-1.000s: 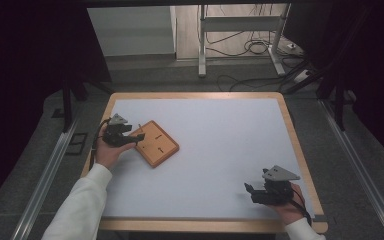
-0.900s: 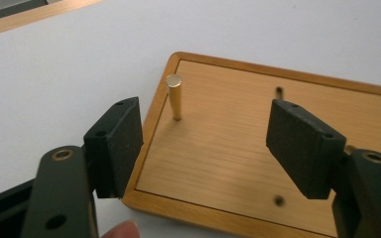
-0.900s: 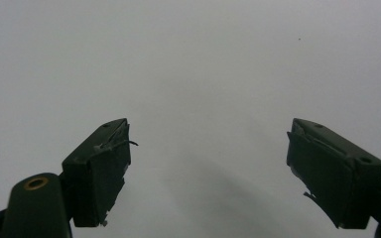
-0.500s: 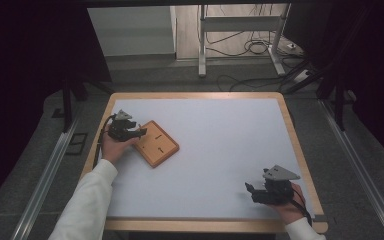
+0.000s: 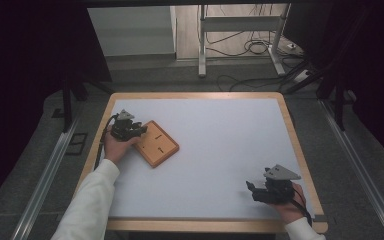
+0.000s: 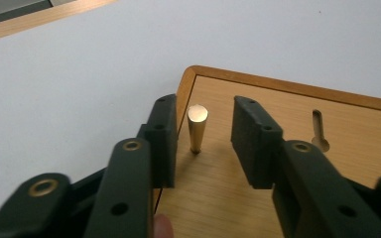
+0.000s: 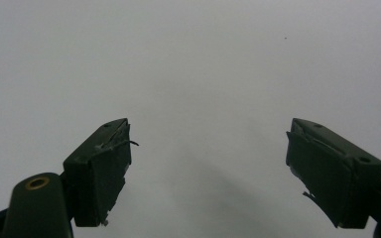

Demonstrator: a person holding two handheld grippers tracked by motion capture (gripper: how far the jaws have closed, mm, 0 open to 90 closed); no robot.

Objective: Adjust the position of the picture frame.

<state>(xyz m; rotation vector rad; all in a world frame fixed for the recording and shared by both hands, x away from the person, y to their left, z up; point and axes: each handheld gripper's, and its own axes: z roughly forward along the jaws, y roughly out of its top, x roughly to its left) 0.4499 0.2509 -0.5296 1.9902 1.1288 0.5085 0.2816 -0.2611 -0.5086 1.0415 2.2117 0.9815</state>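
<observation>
grey floor with rails and loose cables surrounds the desk [image 5: 200, 95], a white top with a light wood rim, and a metal stand is behind its far edge. on the desk's left part i see a wooden board [image 5: 156, 144], lying flat and turned at an angle, with a raised darker rim. from the left gripper view the board [image 6: 297, 163] has a keyhole-shaped slot [image 6: 319, 130] cut into it, off to the side of the jaws. a small wooden peg [image 6: 197, 127] stands upright in the board close to its rounded corner, pale flat top, tapering down to where it meets the board.

my left hand-held gripper [image 5: 130, 130] sits at the board's left corner in the high view, white sleeve behind it. in its own view the left hand-held gripper [image 6: 203, 136] has the peg between its two black jaws; the jaws have just been closing in on it. one jaw is just beside the peg, the other is clearly apart from it, so no clamp, pads not pressing.

my right hand-held gripper [image 5: 260, 192] is well apart from the board, near the desk's front right corner, grey plate on top. its own view shows the right hand-held gripper [image 7: 208, 168] with jaws spread wide over bare white desk, holding nothing.
</observation>
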